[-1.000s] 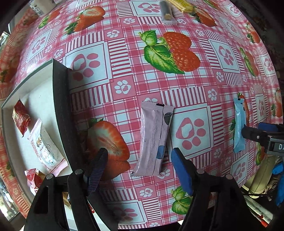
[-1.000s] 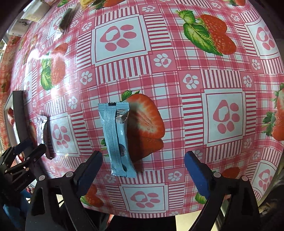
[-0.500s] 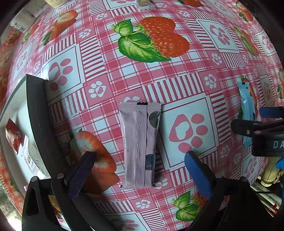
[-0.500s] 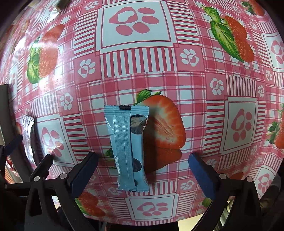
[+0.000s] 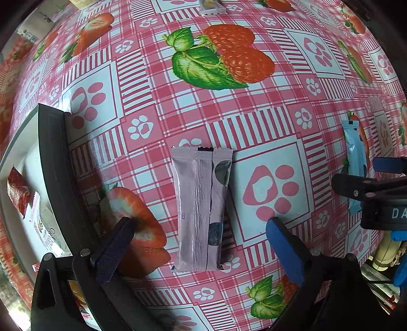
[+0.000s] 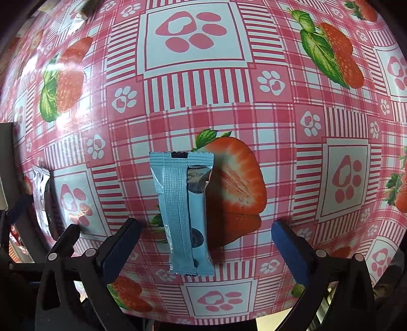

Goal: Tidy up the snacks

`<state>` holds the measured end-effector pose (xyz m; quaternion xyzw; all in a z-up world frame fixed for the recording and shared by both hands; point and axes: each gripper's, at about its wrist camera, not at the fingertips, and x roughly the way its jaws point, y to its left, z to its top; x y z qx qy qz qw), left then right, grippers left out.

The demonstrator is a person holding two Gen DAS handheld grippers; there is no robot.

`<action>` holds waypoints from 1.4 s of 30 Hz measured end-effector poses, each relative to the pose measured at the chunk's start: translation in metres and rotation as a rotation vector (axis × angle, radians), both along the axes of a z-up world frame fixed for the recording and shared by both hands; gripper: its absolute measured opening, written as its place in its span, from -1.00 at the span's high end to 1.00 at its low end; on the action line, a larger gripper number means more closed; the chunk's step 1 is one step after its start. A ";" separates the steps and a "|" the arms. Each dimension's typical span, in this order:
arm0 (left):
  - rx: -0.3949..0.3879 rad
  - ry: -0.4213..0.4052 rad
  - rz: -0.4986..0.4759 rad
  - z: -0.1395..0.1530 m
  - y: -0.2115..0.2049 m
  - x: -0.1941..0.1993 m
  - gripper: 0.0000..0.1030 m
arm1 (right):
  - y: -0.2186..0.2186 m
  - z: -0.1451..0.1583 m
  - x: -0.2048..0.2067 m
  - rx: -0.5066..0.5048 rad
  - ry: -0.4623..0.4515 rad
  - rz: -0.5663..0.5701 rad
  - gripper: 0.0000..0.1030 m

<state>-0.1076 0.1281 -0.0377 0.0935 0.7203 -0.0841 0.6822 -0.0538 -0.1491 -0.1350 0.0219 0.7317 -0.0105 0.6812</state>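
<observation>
A lilac snack bar (image 5: 201, 208) lies flat on the strawberry-print tablecloth. My left gripper (image 5: 199, 229) hangs straight over it, open wide, one finger on each side and neither pad touching the wrapper. A light blue snack bar (image 6: 183, 211) lies beside a printed strawberry half, and my right gripper (image 6: 204, 229) stands open astride it the same way. In the left wrist view the blue bar (image 5: 353, 157) and one of the right gripper's fingers (image 5: 356, 183) show at the right edge. The lilac bar (image 6: 40, 196) appears at the left of the right wrist view.
A black-walled box (image 5: 51, 165) with a white floor stands left of the lilac bar, holding a red packet (image 5: 17, 193) and a white packet (image 5: 43, 224). Another wrapped snack (image 5: 208, 6) lies at the far side. The table's near edge runs just below both grippers.
Both grippers' jaws have spread wider. Each gripper has come down closer, so its bar now lies centred between the fingers. The bars have not moved.
</observation>
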 end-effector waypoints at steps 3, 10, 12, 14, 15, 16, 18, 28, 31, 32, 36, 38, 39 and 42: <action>0.001 0.004 0.000 0.007 0.006 0.000 -1.00 | -0.002 0.007 -0.006 0.000 -0.003 -0.001 -1.00; -0.001 -0.003 0.001 0.011 0.009 -0.003 -1.00 | -0.002 0.012 -0.011 -0.001 -0.024 -0.002 -1.00; -0.001 -0.004 0.002 0.010 0.009 -0.003 -1.00 | -0.002 0.013 -0.013 -0.001 -0.034 -0.003 -1.00; -0.001 -0.005 0.000 0.008 0.007 -0.002 -1.00 | -0.002 0.015 -0.015 -0.002 -0.046 -0.002 -1.00; -0.001 -0.004 0.002 0.007 0.007 -0.001 -1.00 | -0.002 0.015 -0.016 -0.002 -0.050 -0.003 -1.00; -0.001 -0.004 0.002 0.007 0.007 -0.001 -1.00 | -0.002 0.016 -0.016 -0.002 -0.053 -0.003 -1.00; -0.001 -0.004 0.001 0.007 0.007 -0.002 -1.00 | -0.002 0.017 -0.018 -0.003 -0.056 -0.002 -1.00; -0.001 -0.006 -0.001 0.006 0.006 -0.002 -1.00 | -0.001 0.019 -0.020 -0.002 -0.051 0.000 -1.00; -0.002 -0.009 -0.002 0.006 0.006 -0.002 -1.00 | -0.001 0.020 -0.020 -0.001 -0.042 0.004 -1.00; -0.002 -0.011 -0.002 0.006 0.006 -0.002 -1.00 | -0.001 0.018 -0.019 -0.001 -0.035 0.007 -1.00; -0.002 -0.013 -0.002 0.007 0.007 -0.003 -1.00 | -0.001 0.018 -0.018 0.000 -0.021 0.008 -1.00; -0.002 -0.013 -0.002 0.008 0.008 -0.004 -1.00 | -0.001 0.018 -0.017 0.000 -0.027 0.009 -1.00; -0.002 -0.013 -0.002 0.008 0.008 -0.004 -1.00 | -0.001 0.018 -0.017 0.000 -0.031 0.009 -1.00; 0.002 -0.001 0.000 0.008 0.008 -0.003 -1.00 | -0.002 0.018 -0.017 -0.001 -0.037 0.012 -1.00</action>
